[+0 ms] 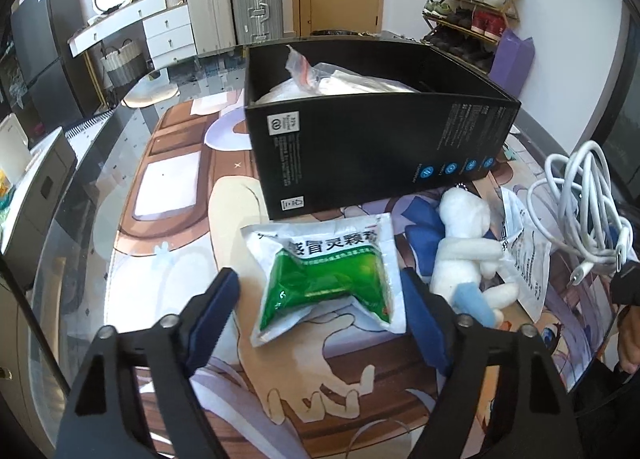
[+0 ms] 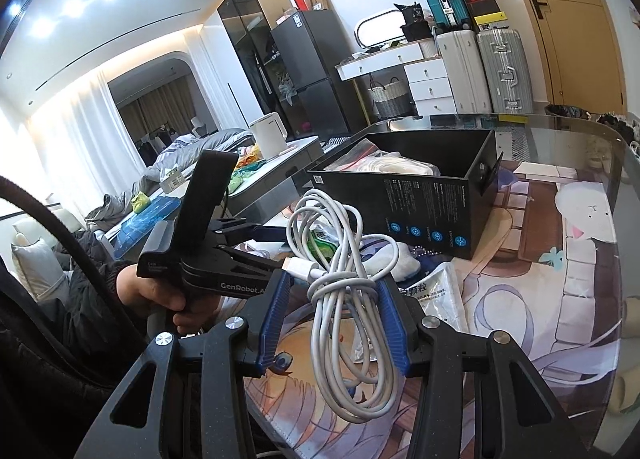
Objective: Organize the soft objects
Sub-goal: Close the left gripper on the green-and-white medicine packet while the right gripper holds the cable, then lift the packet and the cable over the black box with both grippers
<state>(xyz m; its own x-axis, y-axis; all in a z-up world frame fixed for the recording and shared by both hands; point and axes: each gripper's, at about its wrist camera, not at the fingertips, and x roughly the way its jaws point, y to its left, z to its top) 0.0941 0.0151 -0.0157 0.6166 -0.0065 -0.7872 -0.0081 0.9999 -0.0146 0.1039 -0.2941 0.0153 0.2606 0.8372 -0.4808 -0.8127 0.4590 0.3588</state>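
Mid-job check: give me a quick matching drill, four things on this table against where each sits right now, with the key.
Things:
1. white cable
2. green sachet
3. white plush toy
4. clear plastic bags

Places:
A. inside the black box
B. clamped in the right gripper
C. lying between the left gripper fingers
D. on the mat, right of the sachet

Pairs: 1-B, 2-C, 3-D, 4-A

Glossy plastic sachet (image 1: 326, 279), matt black cardboard box (image 1: 376, 147), fuzzy white plush toy (image 1: 466, 251), smooth cable (image 2: 344, 299).
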